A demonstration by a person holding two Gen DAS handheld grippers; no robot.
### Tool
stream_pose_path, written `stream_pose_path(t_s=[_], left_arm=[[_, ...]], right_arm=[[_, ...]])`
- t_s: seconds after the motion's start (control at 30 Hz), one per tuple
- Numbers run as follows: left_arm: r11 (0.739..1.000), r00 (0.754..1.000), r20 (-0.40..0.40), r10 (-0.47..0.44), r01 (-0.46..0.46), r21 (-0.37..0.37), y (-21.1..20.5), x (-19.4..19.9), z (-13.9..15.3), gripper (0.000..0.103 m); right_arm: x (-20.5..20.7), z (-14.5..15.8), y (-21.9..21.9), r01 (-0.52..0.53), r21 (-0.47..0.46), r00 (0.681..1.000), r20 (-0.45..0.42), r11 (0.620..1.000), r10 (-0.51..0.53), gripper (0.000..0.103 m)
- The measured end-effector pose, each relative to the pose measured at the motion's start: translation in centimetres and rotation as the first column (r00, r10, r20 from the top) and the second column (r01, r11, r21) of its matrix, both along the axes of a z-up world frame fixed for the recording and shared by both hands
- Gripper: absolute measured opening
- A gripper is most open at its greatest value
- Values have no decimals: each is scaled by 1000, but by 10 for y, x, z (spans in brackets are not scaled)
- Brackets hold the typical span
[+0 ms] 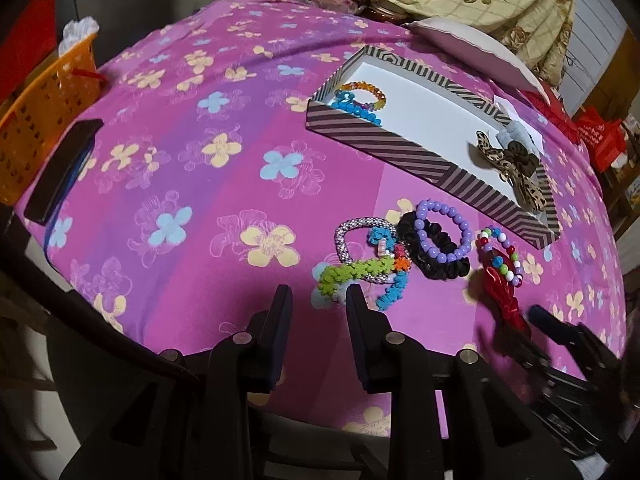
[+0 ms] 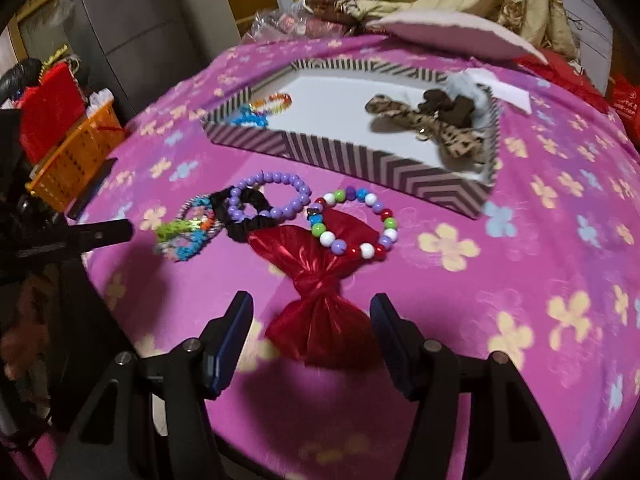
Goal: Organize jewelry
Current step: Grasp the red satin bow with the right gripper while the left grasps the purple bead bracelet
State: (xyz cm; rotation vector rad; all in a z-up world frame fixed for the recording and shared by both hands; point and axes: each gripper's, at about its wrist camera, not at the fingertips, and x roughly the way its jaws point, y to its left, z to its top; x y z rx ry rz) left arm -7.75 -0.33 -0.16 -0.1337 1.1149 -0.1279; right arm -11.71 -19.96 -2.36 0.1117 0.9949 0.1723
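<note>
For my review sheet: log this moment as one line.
right gripper: open, straddling shiny red fabric bow | left gripper: open, empty | striped cardboard tray: partly filled

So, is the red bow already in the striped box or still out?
Out. The red bow lies on the pink cloth, in front of the striped box.

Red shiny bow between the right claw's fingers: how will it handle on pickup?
The red bow looks like thin crinkled foil fabric, so probably light and floppy, drooping outside its pinched knot. The glossy surface may slip. The multicolour bead bracelet lies on its far lobe and could drag along.
</note>
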Motion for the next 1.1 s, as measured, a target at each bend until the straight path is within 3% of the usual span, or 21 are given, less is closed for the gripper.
stream_pose_path(t_s=[0.07,0.2,0.33,0.5,0.9,1.1], left_arm=[[1000,1000,-4,-1,1,-22,3,3,-2,30],[997,999,-22,-34,33,-66,4,10,-5,34],[995,999,-35,-3,-1,-102,15,24,-5,35],[997,999,-40,-23,20,-74,10,39,-8,35],[994,992,-129,-9,-6,-113,2,68,-22,35],[996,990,-142,-4,-10,-92,7,74,-29,35]], right_arm=[[6,-7,0,2,-3,1000,-8,1000,-2,59],[5,-8,-2,-12,-15,1000,15,1000,13,20],[-8,-6,-10,-31,-36,999,12,999,31,19],[-29,-3,-26,-22,-29,1000,-5,999,22,19],[-47,11,-27,-55,85,998,24,995,53,19],[-46,18,-19,-81,120,996,37,989,77,19]])
